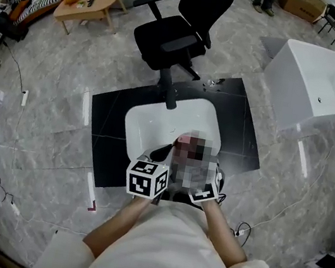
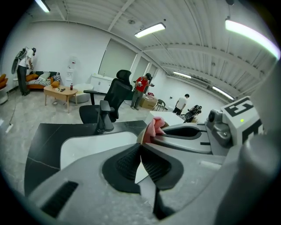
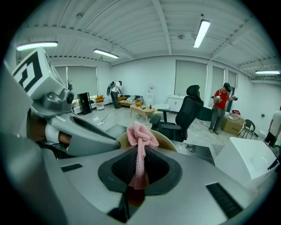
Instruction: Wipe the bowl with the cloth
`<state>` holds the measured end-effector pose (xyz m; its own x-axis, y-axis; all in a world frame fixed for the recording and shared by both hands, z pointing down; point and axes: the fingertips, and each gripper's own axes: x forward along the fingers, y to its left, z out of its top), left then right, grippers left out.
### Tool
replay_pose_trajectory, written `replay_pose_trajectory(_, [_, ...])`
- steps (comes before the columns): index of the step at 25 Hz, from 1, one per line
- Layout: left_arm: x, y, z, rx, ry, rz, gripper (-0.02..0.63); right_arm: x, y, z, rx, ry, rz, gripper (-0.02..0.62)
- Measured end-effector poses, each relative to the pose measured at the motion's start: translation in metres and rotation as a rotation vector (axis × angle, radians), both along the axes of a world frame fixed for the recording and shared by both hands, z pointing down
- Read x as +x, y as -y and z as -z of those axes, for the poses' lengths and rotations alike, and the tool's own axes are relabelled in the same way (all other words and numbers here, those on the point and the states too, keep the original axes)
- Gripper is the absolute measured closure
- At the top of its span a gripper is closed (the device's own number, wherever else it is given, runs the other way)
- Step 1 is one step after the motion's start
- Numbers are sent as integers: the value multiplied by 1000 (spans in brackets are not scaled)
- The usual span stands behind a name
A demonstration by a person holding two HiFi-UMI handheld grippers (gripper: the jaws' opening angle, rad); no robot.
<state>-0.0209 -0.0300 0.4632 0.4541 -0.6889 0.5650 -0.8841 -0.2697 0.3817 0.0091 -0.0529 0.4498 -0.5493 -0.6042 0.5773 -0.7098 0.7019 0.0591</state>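
I hold both grippers close together over the white table (image 1: 147,123). My right gripper (image 3: 139,151) is shut on a pink knitted cloth (image 3: 141,134), which bunches above its pads against the tan bowl (image 3: 169,141) just behind. My left gripper (image 2: 140,147) is shut on the bowl's thin rim (image 2: 143,134), and the pink cloth (image 2: 153,127) shows past it beside the right gripper's grey body (image 2: 189,132). In the head view a mosaic patch hides most of the bowl. Only a bit of the cloth (image 1: 185,141) and the two marker cubes (image 1: 146,180) show there.
The table stands on a black mat (image 1: 108,126) on a marble floor. A black office chair (image 1: 179,33) is just beyond it and a large white tub (image 1: 318,80) at the right. A wooden coffee table (image 1: 87,7) and a sofa are far left. People stand in the background.
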Motion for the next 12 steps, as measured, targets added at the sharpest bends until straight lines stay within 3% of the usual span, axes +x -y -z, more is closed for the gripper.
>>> replay_pose_trajectory(6, [4,2,3,20,11,-26,589,-6,-4,-3,-19,-1,43,567])
replay_pose_trajectory(12, [6,6,4,46,18,-46,589,-9,-11,-15,-95,11,77,568])
